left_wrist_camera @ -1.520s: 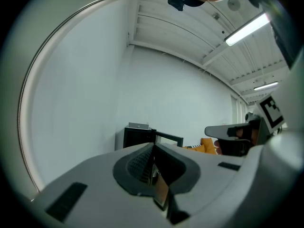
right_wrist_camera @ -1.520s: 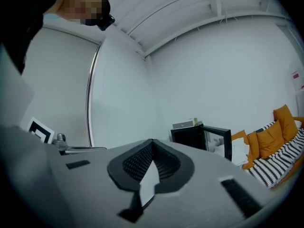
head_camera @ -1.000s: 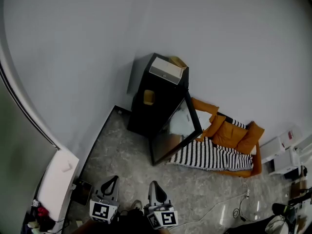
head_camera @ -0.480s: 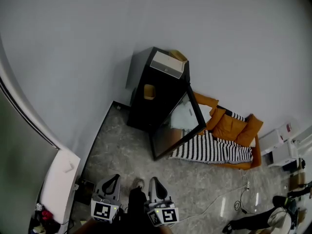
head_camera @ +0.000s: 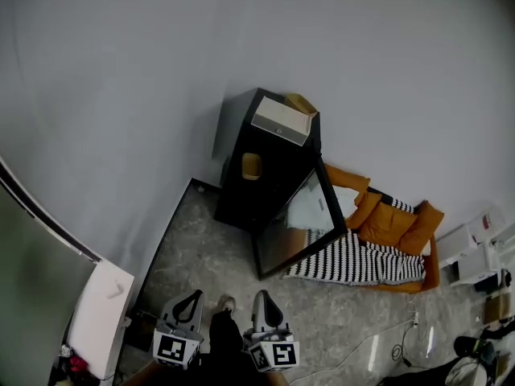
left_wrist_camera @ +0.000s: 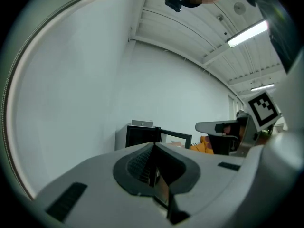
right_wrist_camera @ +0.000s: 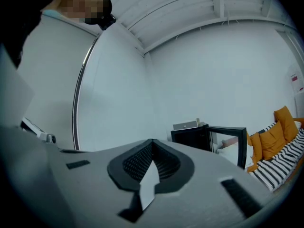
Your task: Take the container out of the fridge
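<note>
Small black fridge (head_camera: 241, 191) is being seen at centre frame in the head view, with its glass-fronted door (head_camera: 302, 219) swung open toward lower right. Yellow container (head_camera: 251, 165) is sitting inside the fridge, in the upper part, well apart from both tools. Left gripper (head_camera: 190, 297) and right gripper (head_camera: 261, 301) are being held side by side at the bottom edge, over the speckled grey floor (head_camera: 201, 240). Both sets of jaws are being held pressed together, nothing between them. A pale flat box (head_camera: 281, 120) is lying on the fridge top.
</note>
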`<action>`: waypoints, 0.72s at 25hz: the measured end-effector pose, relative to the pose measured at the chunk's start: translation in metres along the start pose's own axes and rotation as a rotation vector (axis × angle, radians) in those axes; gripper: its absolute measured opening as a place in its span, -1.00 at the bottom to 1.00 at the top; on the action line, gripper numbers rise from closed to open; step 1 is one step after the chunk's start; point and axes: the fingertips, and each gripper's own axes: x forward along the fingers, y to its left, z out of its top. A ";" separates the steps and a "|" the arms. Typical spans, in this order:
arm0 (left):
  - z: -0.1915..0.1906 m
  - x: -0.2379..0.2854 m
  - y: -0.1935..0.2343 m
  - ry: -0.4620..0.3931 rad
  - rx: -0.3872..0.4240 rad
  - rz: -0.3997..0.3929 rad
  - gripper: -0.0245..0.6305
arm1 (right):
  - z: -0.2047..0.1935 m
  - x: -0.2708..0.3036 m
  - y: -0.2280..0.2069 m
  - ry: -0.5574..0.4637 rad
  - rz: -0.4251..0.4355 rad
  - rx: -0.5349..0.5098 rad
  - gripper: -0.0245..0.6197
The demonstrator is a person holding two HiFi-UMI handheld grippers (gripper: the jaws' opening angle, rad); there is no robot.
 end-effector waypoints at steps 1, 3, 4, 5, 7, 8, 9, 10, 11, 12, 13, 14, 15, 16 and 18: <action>0.001 0.012 0.002 0.003 0.001 -0.001 -0.91 | 0.002 0.010 -0.007 -0.005 0.002 0.004 -0.94; 0.002 0.037 0.004 0.011 -0.001 -0.003 -0.91 | 0.006 0.032 -0.020 -0.008 0.009 0.018 -0.94; 0.003 0.050 0.005 0.017 -0.001 -0.004 -0.91 | 0.006 0.043 -0.028 -0.002 0.009 0.021 -0.94; 0.003 0.063 0.005 0.022 -0.002 -0.006 -0.91 | 0.007 0.053 -0.037 0.005 0.009 0.020 -0.94; 0.004 0.089 0.004 0.035 -0.006 -0.009 -0.91 | 0.008 0.073 -0.055 0.007 0.016 0.016 -0.94; 0.005 0.103 0.003 0.042 -0.009 -0.010 -0.91 | 0.009 0.083 -0.065 0.009 0.018 0.017 -0.94; 0.006 0.118 0.002 0.050 -0.015 -0.011 -0.91 | 0.008 0.093 -0.076 0.014 0.019 0.020 -0.94; 0.007 0.133 0.001 0.057 -0.021 -0.012 -0.91 | 0.008 0.103 -0.087 0.020 0.019 0.021 -0.94; 0.008 0.147 0.000 0.063 -0.026 -0.013 -0.91 | 0.009 0.112 -0.097 0.027 0.020 0.019 -0.94; 0.009 0.161 -0.002 0.067 -0.028 -0.013 -0.91 | 0.009 0.121 -0.106 0.034 0.021 0.015 -0.94; 0.010 0.174 -0.003 0.071 -0.028 -0.013 -0.91 | 0.009 0.129 -0.116 0.043 0.023 0.008 -0.94; 0.011 0.187 -0.005 0.073 -0.026 -0.012 -0.91 | 0.008 0.136 -0.125 0.051 0.024 0.003 -0.94; 0.011 0.200 -0.006 0.075 -0.025 -0.009 -0.91 | 0.007 0.144 -0.134 0.059 0.026 0.002 -0.94; 0.012 0.212 -0.007 0.076 -0.022 -0.004 -0.91 | 0.007 0.151 -0.143 0.064 0.030 0.004 -0.94; 0.013 0.235 -0.010 0.077 -0.022 0.000 -0.91 | 0.008 0.164 -0.159 0.053 0.044 0.010 -0.94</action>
